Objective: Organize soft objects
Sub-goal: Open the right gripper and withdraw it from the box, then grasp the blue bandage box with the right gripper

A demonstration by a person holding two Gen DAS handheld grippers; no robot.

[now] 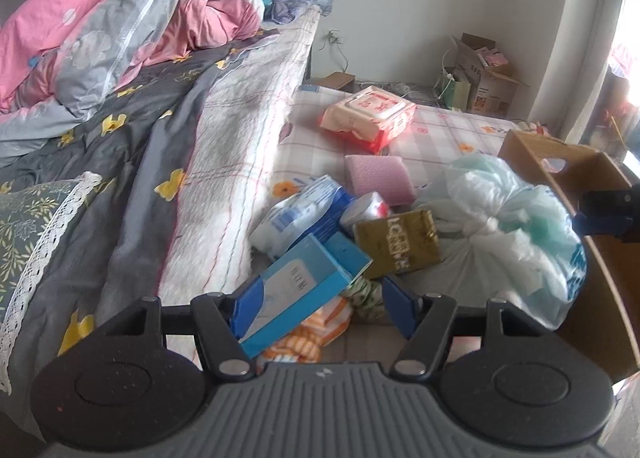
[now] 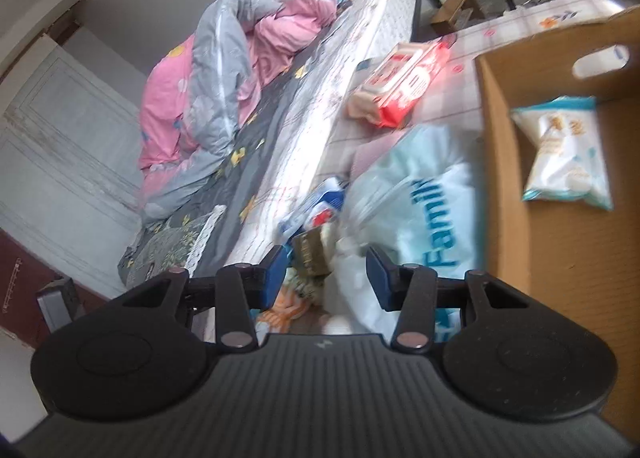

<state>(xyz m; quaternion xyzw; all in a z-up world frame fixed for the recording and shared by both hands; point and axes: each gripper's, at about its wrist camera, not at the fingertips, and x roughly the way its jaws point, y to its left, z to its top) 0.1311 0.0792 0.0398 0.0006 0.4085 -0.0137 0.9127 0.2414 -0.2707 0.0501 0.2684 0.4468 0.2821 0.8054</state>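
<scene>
Between the parted fingers of the left tool (image 1: 320, 302), a blue tissue box (image 1: 298, 298) is seen unclamped, long axis slanting up-right; the right tool (image 2: 326, 278) is released and empty, cardboard box (image 2: 560, 258) to its right.

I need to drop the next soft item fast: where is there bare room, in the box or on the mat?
Most of the brown cardboard box floor is bare: only a white-and-teal snack packet lies near its handle-hole wall. On the checked floral mat, a free patch runs between the red-and-white wipes pack and the box. Crowded: the pile around the knotted white plastic bag and blue carton.
</scene>
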